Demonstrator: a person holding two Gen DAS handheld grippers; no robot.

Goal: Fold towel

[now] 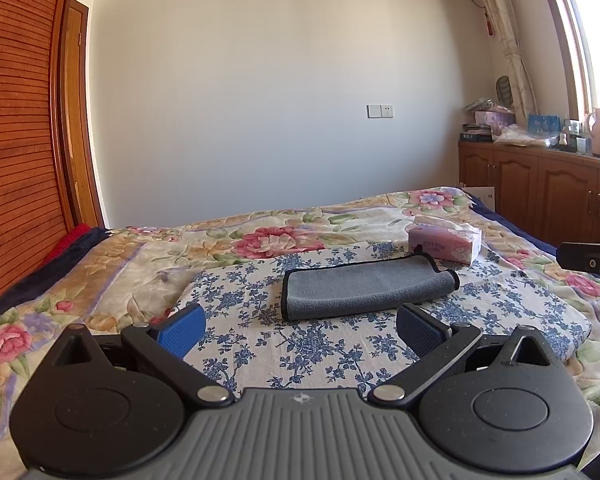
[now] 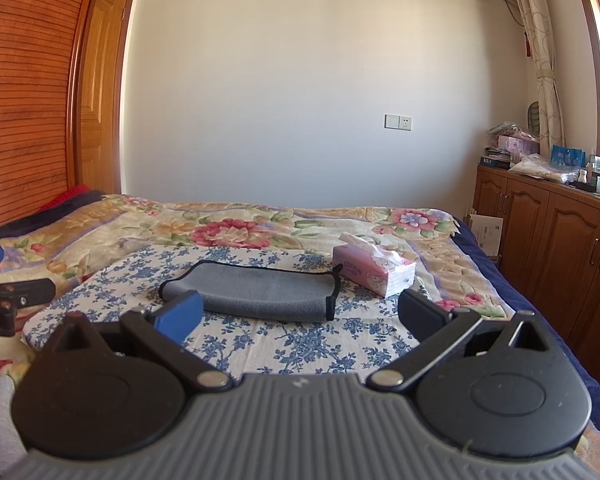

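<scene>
Grey towel (image 1: 364,288) lies folded on the bed (image 1: 112,256), tissue box (image 1: 446,242) just beyond; left gripper (image 1: 300,330) and right gripper (image 2: 300,316) hover with jaws wide apart, holding nothing.

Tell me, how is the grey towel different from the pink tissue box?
The towel is grey with a black edge; the tissue box is pink with a cartoon and writing on it. The towel lies low, soft and folded; the box stands taller and boxy, with a white tissue poking out. The towel is wider than the box. Both sit on the bed, untouched by either gripper.
</scene>
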